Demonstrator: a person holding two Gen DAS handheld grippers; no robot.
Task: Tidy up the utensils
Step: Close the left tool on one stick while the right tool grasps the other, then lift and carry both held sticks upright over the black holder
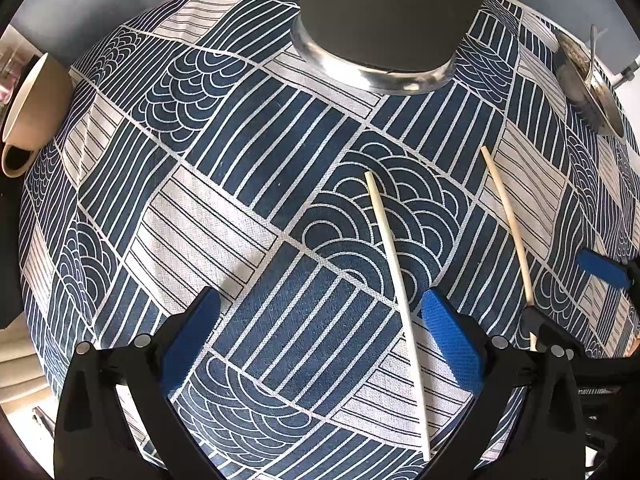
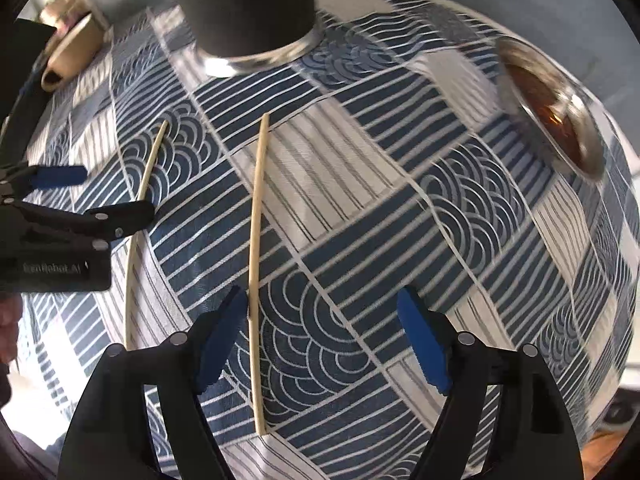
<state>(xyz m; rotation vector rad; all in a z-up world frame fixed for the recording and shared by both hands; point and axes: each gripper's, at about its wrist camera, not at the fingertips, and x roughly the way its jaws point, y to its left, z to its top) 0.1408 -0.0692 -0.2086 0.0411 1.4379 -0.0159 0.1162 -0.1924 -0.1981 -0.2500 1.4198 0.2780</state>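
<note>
Blue-and-white patterned tablecloth [image 1: 256, 208] covered the table in both views. Dark cylindrical holder [image 1: 394, 12] with a metal base ring stood at the far side.

Left wrist view: left gripper [image 1: 320, 320] had its jaws apart, nothing between the pads. One chopstick [image 1: 394, 256] lay flat on the cloth, running just inside its right finger [image 1: 452, 340]. Second chopstick [image 1: 508, 224] lay further right, apart from the first. Beige cup [image 1: 36, 112] at left edge; metal dish [image 1: 588, 88] with a spoon at upper right, sharp here.

Right wrist view: right gripper [image 2: 324, 344] stood with jaws wide apart over the second chopstick, which lay between the fingers, close to the left pad [image 2: 222, 344]; contact unclear. Picture blurred, dish indistinct.
</note>
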